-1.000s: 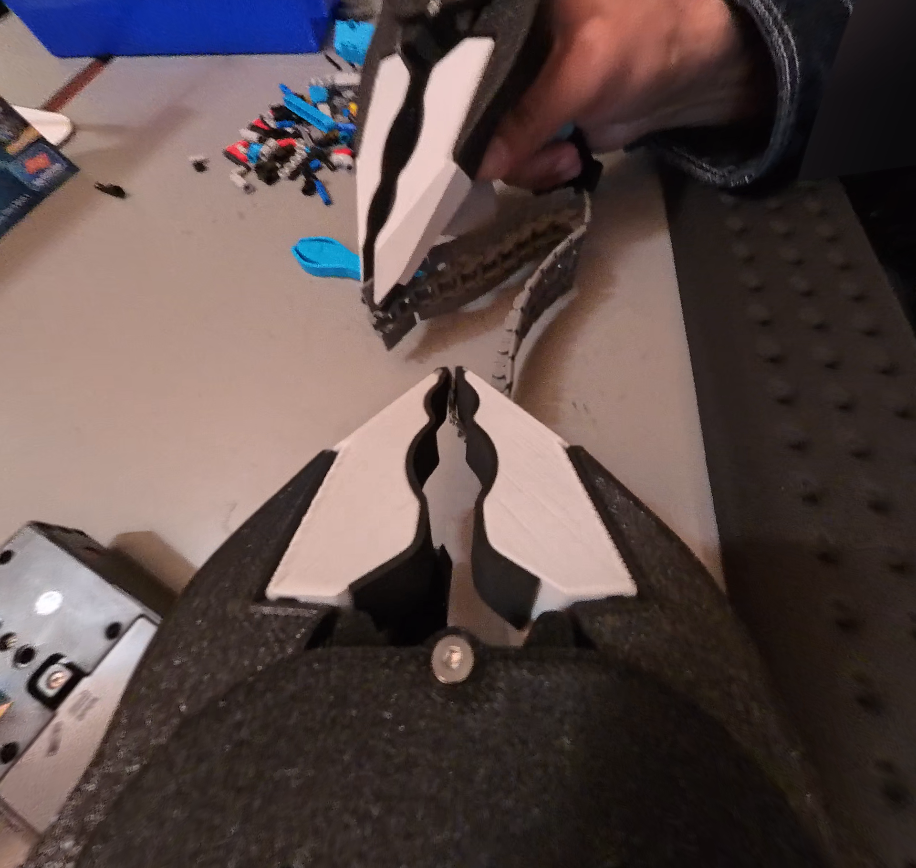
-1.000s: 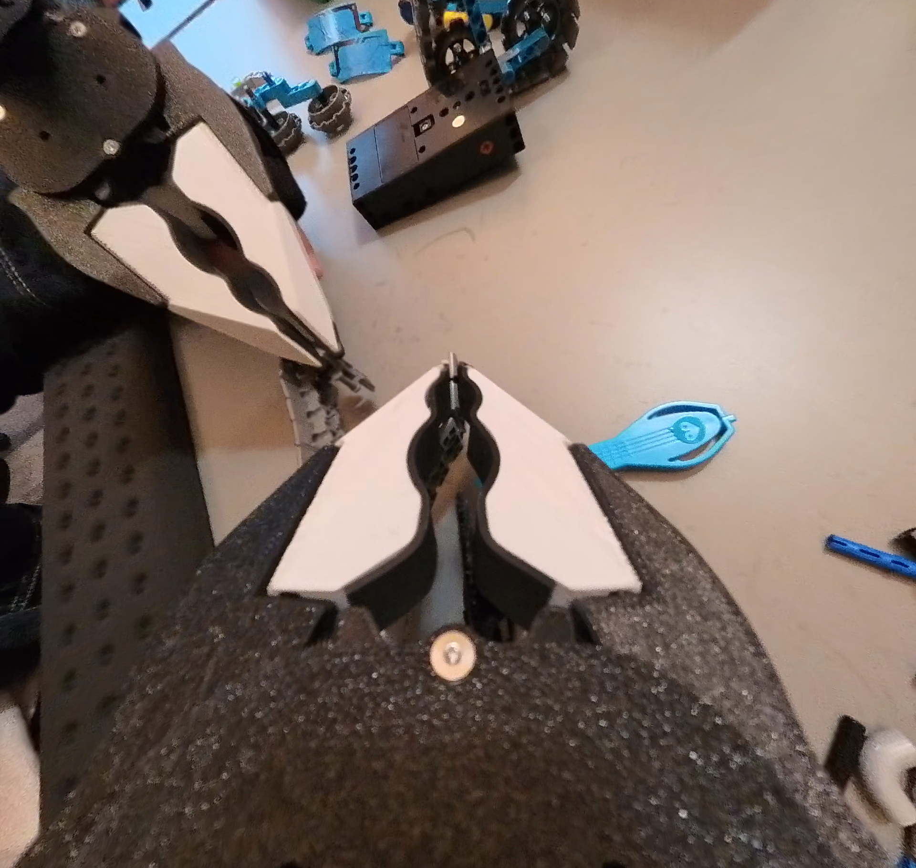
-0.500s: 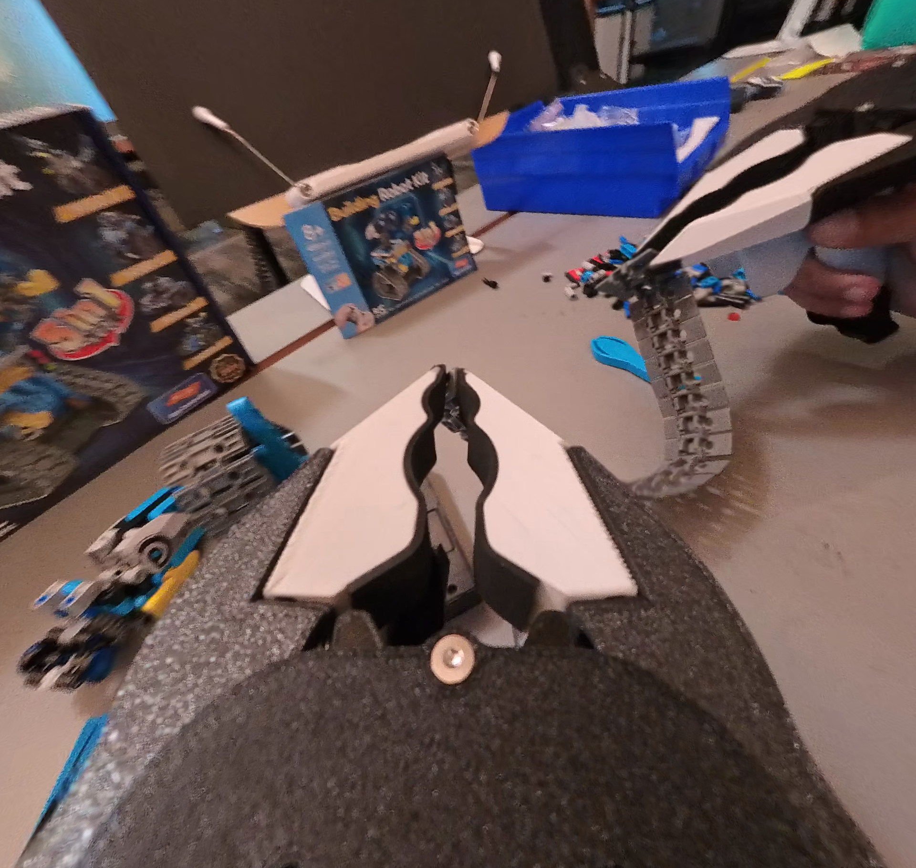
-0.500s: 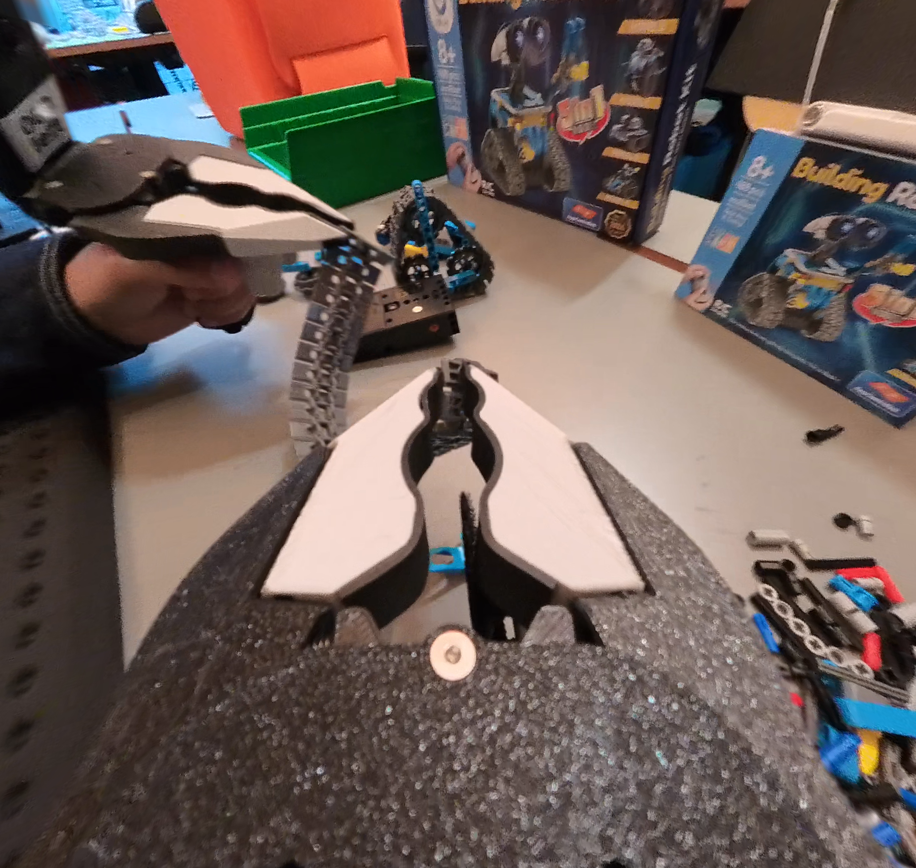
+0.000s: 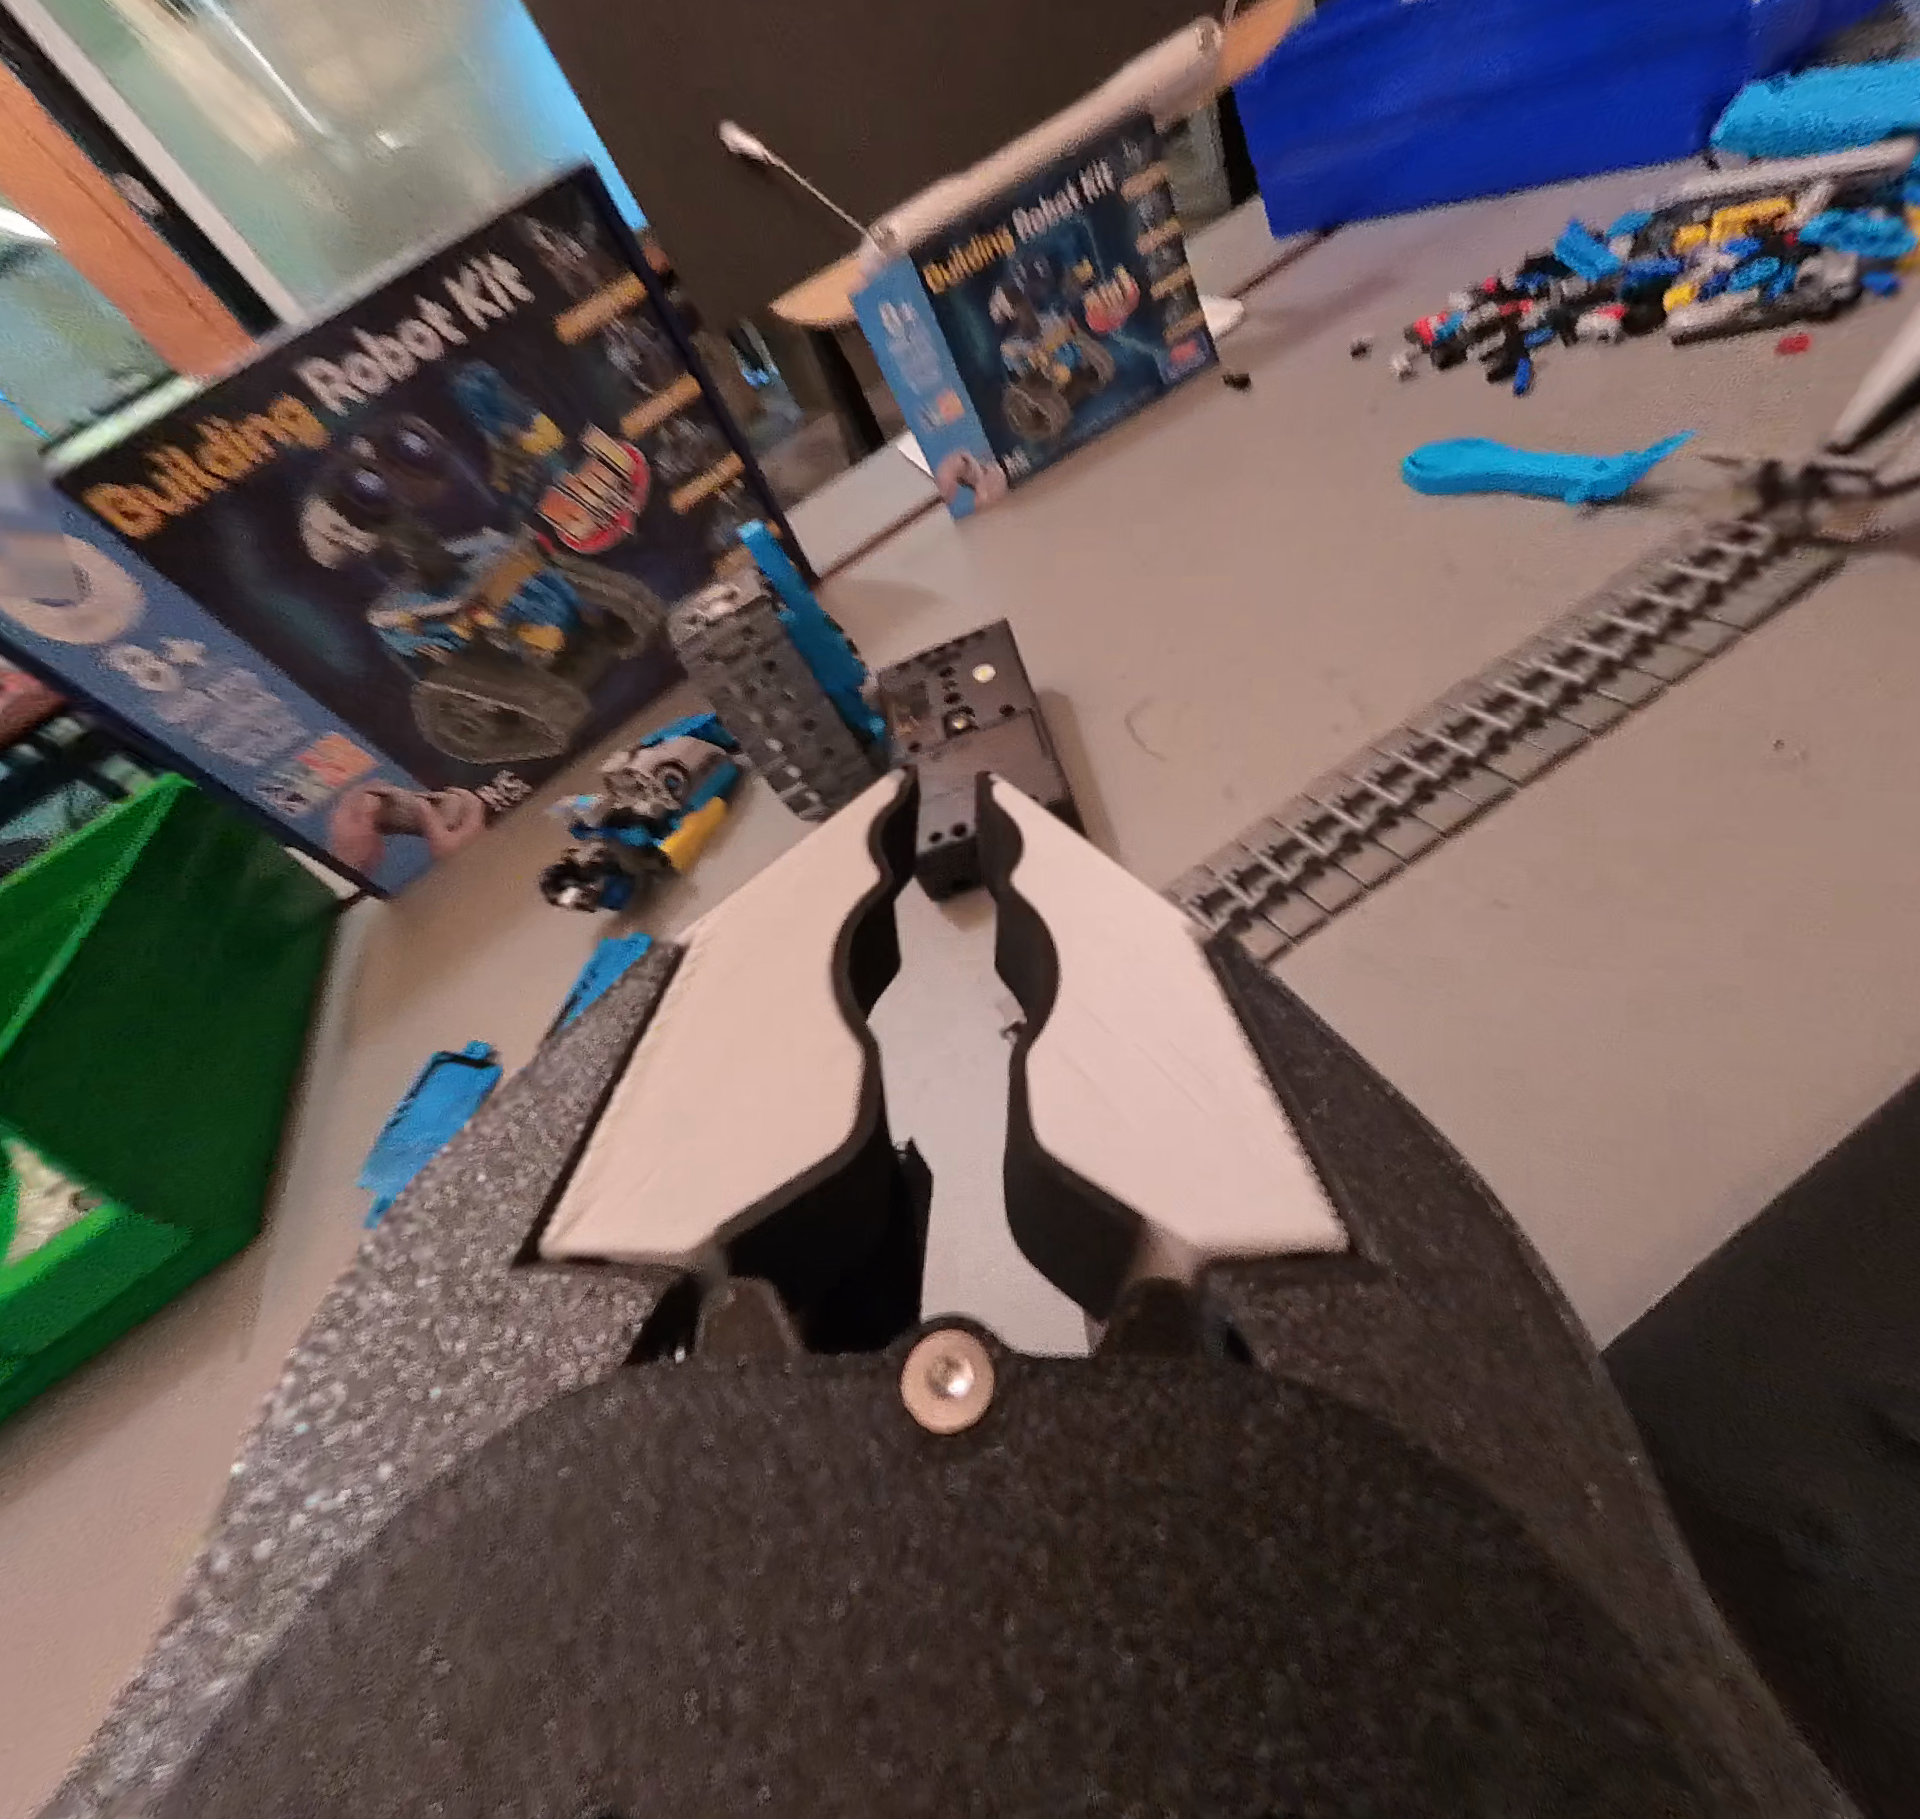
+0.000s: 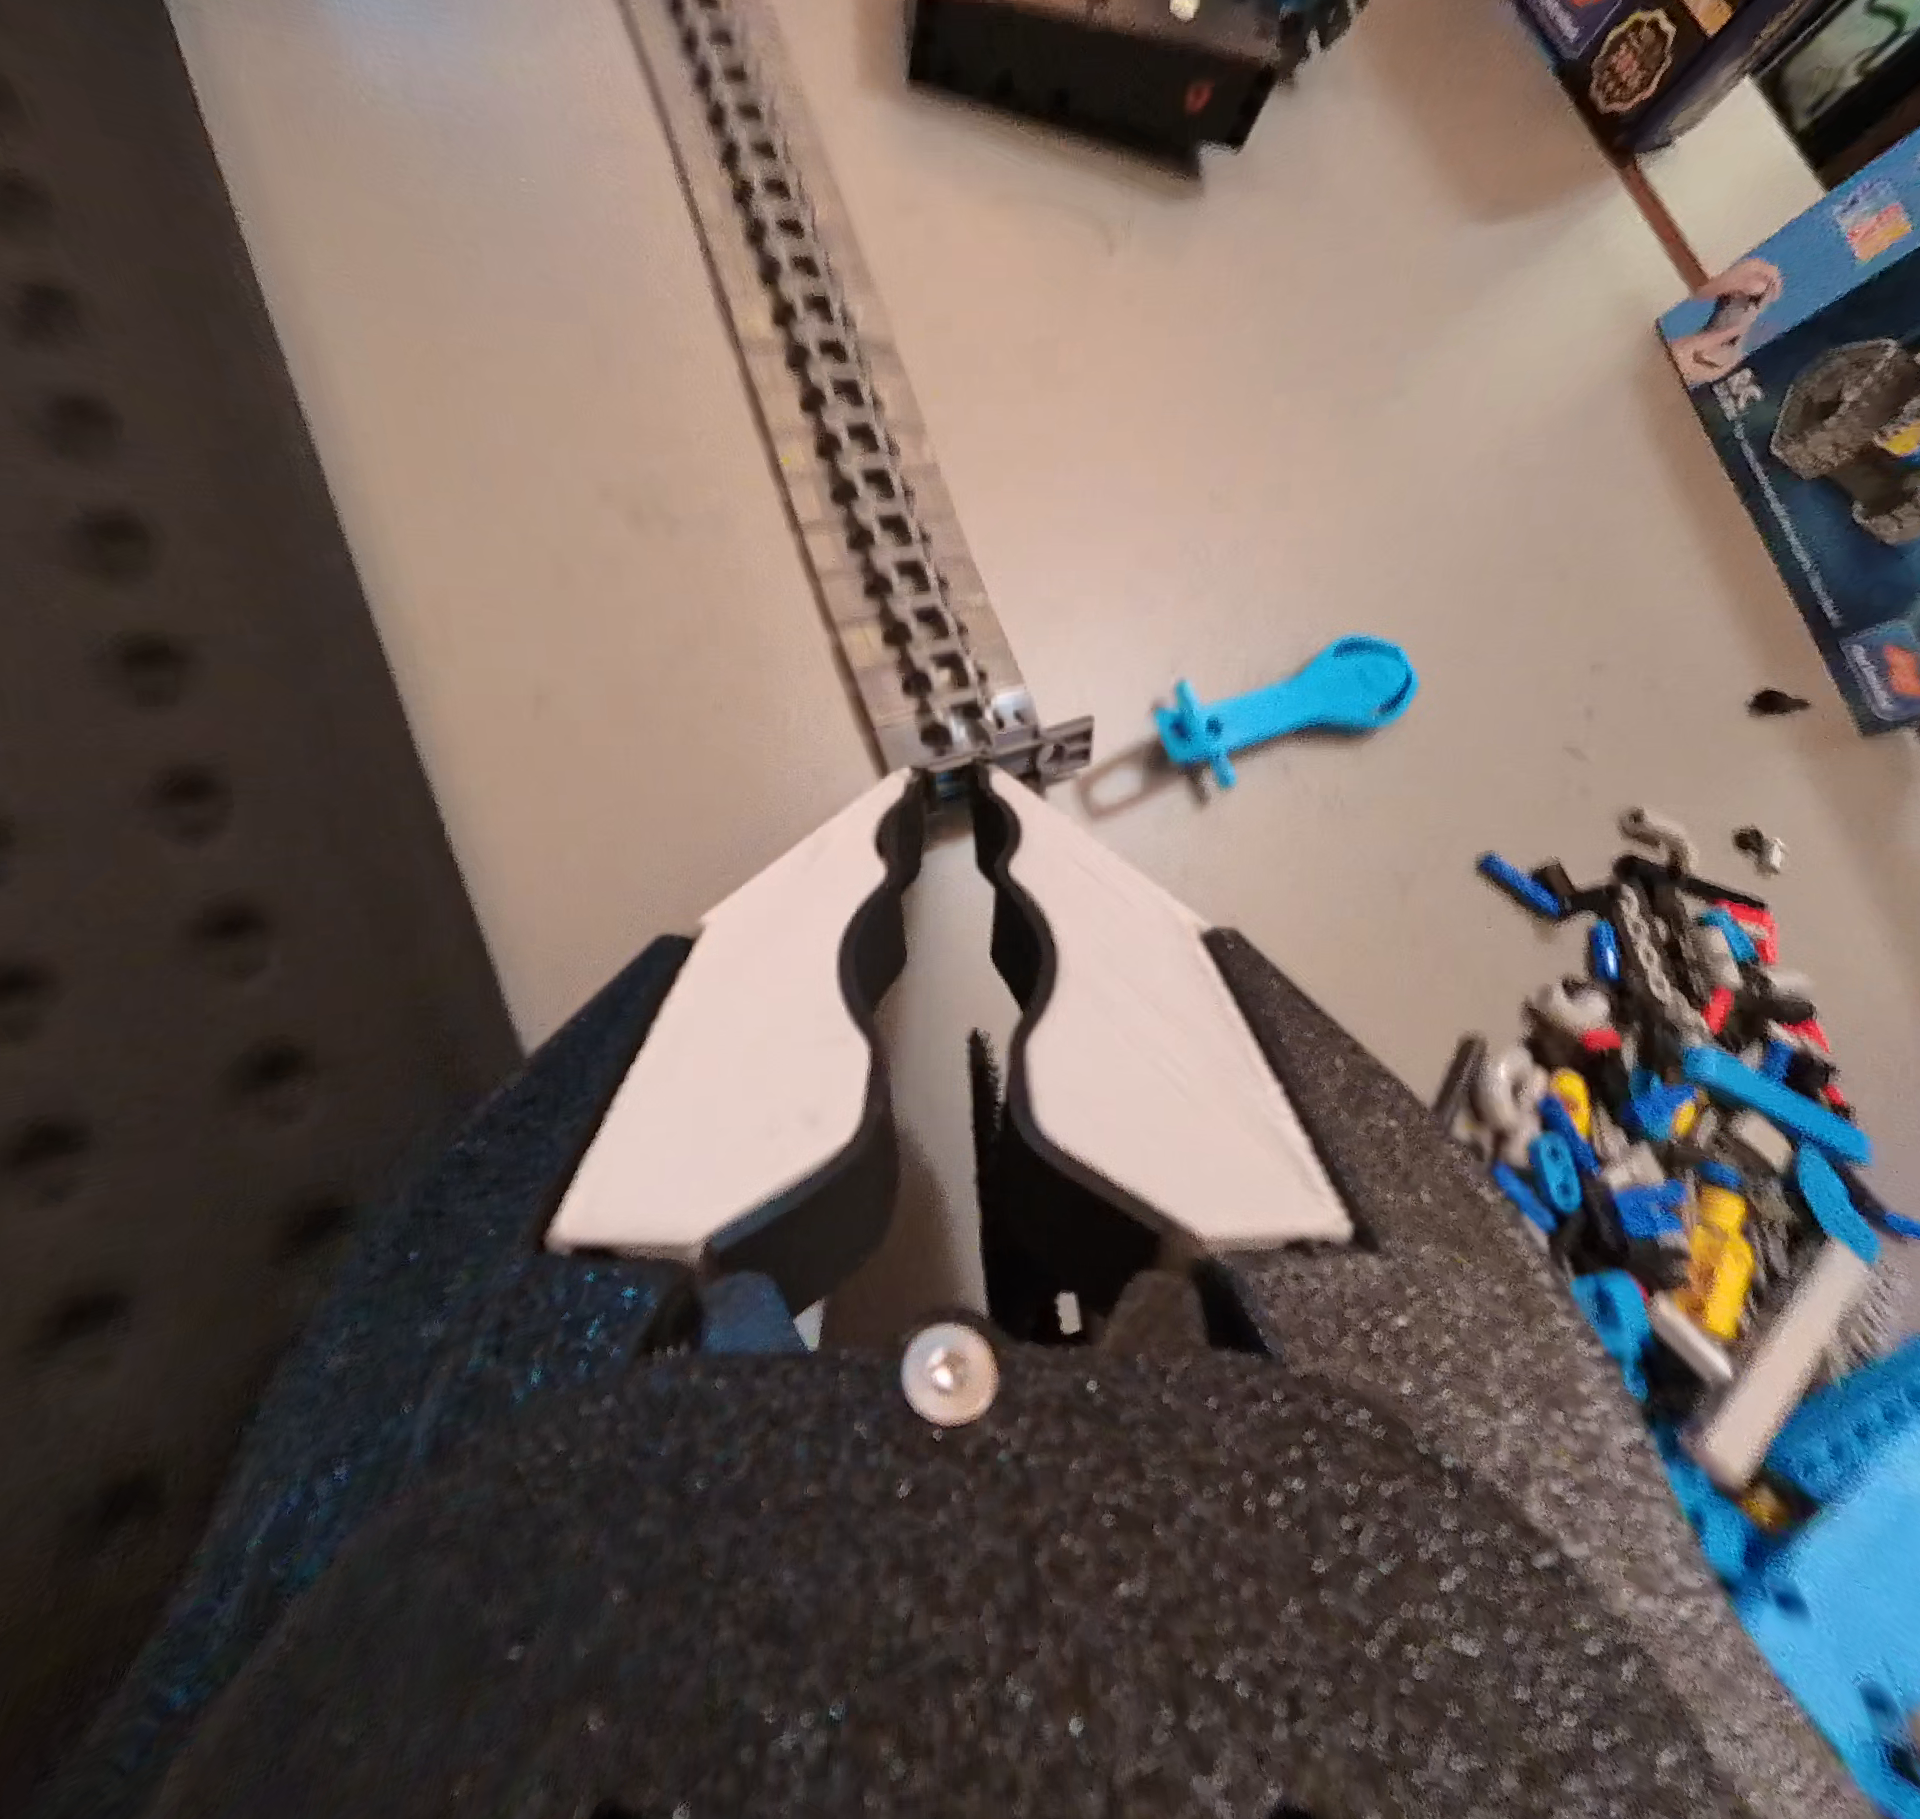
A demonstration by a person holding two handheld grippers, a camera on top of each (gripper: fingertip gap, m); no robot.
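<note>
1. On the table [image 6: 1195, 439], a grey track [image 6: 831, 387] lies stretched out flat in a long straight strip.
2. The right gripper [image 6: 948, 795] pinches the near end of the track, its fingertips pressed onto the last link, which shows as a small crosswise piece just past the tips.
3. In the left wrist view the track [image 5: 1455, 772] runs from beside the left gripper's right finger away to the far right, where the other gripper's tip meets it at the picture's edge.
4. The left gripper [image 5: 948, 793] is slightly spread, with a clear gap between its tips and nothing held there; it hangs over the table and points at a black block [image 5: 966, 730].
5. The track's end lies just beside that gripper, apart from its fingers.
6. Just beside the block stands a grey-and-blue built piece [image 5: 774, 699], and near it a small wheeled model [image 5: 639, 813] lies on the table.
7. A blue flat tool [image 6: 1288, 704] lies just right of the pinched end of the track.
8. A heap of loose parts [image 6: 1683, 1073], blue, black, red and yellow, lies farther right.
9. Two kit boxes [image 5: 384, 564] stand at the back, a green bin [image 5: 114, 1042] at the left, a blue bin [image 5: 1507, 86] at the far right.
</note>
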